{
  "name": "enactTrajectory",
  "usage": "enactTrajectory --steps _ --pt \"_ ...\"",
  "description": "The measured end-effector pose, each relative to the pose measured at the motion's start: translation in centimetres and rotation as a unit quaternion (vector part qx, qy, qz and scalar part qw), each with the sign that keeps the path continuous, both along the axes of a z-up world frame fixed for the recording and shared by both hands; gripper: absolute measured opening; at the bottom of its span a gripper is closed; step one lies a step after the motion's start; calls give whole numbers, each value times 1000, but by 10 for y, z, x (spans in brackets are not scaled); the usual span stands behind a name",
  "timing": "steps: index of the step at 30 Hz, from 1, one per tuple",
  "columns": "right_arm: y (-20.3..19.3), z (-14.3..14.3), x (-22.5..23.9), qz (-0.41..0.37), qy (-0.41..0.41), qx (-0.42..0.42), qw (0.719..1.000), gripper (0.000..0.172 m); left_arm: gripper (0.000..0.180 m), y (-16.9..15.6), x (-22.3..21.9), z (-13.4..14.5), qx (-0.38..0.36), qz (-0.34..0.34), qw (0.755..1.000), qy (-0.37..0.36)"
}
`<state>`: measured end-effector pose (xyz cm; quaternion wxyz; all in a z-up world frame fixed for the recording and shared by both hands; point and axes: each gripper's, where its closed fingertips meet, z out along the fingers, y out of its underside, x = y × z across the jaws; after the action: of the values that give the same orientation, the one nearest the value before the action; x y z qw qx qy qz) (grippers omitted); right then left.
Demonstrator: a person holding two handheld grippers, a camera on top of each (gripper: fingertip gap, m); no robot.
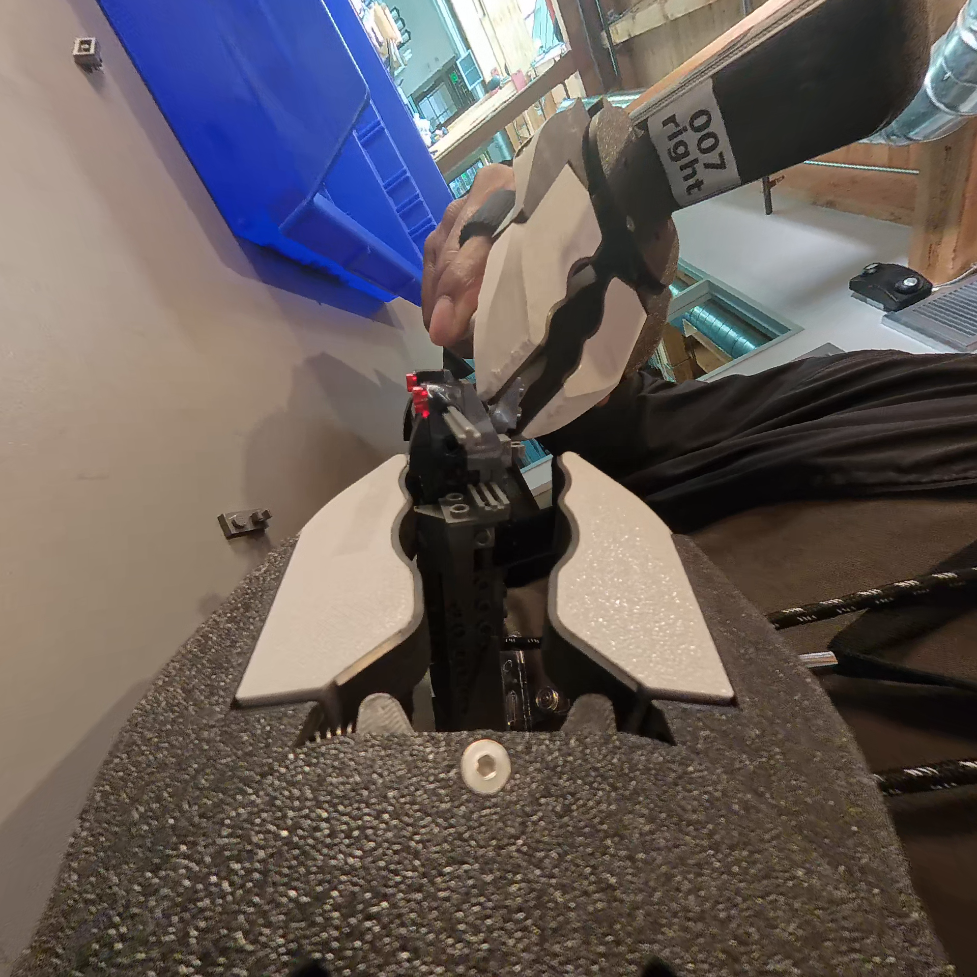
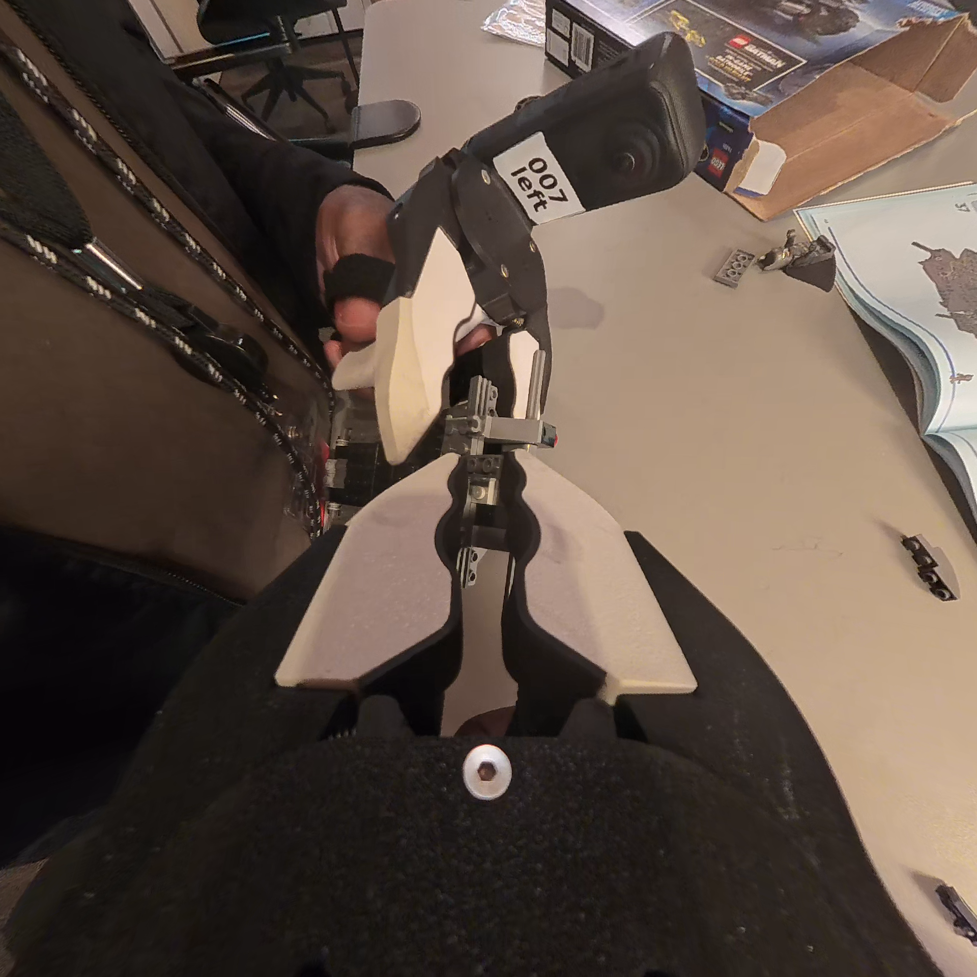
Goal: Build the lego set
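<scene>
My left gripper [image 1: 486, 476] is shut on a black and grey brick model [image 1: 460, 476] with small red studs at its far end. It holds the model off the pale table [image 1: 132, 370]. My right gripper [image 1: 502, 417] comes in from above right, and its tips pinch a small grey piece [image 1: 505, 415] at the model's far end. In the right wrist view, my right gripper [image 2: 484, 465] is nearly closed on grey bricks [image 2: 484, 494] of the model. The left gripper [image 2: 465, 402] grips the model from the far side.
A blue bin [image 1: 275, 158] stands on the table, with small grey pieces [image 1: 244, 523] lying near it. An open booklet [image 2: 899, 328], a cardboard box [image 2: 846, 121], a set box [image 2: 687, 31] and loose bricks [image 2: 735, 267] [image 2: 930, 576] lie to the right. A person's dark sleeve [image 1: 766, 423] is close by. Less than 4 cm separates the two grippers' tips.
</scene>
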<state>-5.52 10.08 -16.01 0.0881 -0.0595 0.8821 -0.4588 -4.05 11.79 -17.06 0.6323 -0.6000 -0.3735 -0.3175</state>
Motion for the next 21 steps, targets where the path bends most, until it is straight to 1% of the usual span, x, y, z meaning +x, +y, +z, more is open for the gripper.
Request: enactTrajectory --steps 11,16,21 --pt "0 0 0 12 20 -11 1000 12 46 0 -1 -2 -13 5 1000 13" --pt "-1 -3 -2 16 22 -6 1000 12 48 -3 -1 -2 10 -1 1000 -2" --pt "-4 -4 -4 16 14 3 1000 12 53 -6 -4 1 40 -11 998 -36"
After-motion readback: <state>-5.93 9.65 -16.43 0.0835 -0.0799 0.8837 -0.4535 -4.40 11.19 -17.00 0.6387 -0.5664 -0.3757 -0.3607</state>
